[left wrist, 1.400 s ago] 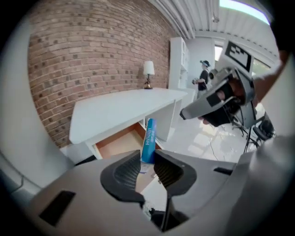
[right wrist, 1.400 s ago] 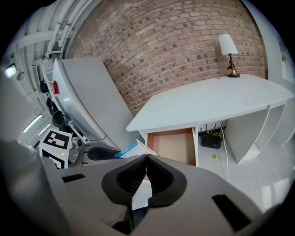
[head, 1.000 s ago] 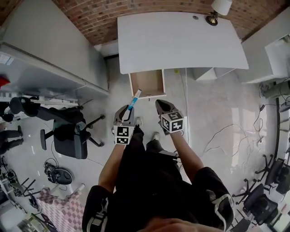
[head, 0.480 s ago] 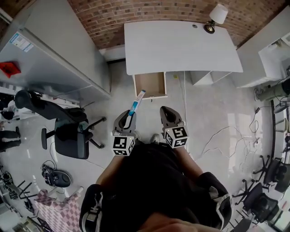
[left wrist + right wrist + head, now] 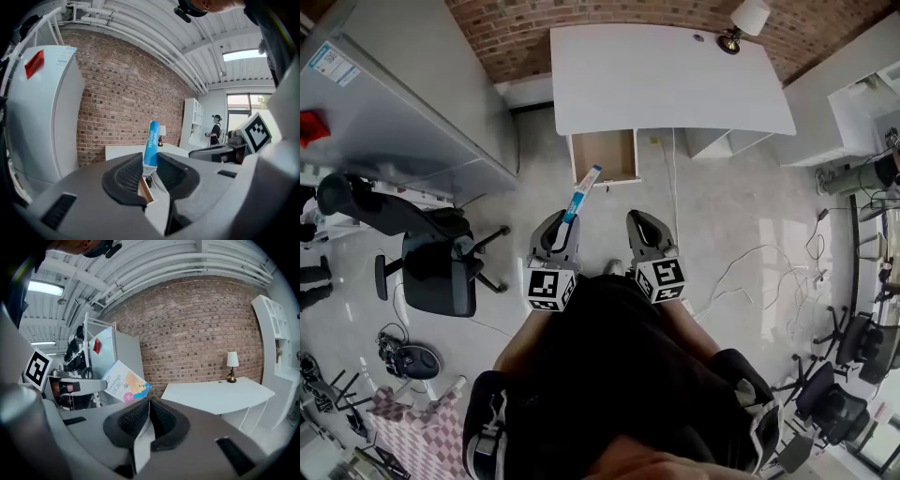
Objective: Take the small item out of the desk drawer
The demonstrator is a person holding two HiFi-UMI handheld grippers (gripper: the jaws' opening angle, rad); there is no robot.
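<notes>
Brick bkgd (image 5: 517, 28), white desk (image 5: 666, 80), left tool (image 5: 562, 228) pinching flat blue box (image 5: 583, 190)

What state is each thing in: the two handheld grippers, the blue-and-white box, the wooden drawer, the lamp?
Flat blue-and-white cardboard box: out of the drawer, gripped at its lower end, sticking up tilted.
Left gripper: shut on the box.
Right gripper: shut, nothing between its jaws.
Brown wooden drawer: pulled open under the white desk, looks empty.
White-shaded table lamp: upright on the desk's corner; lit or not, cannot tell.
</notes>
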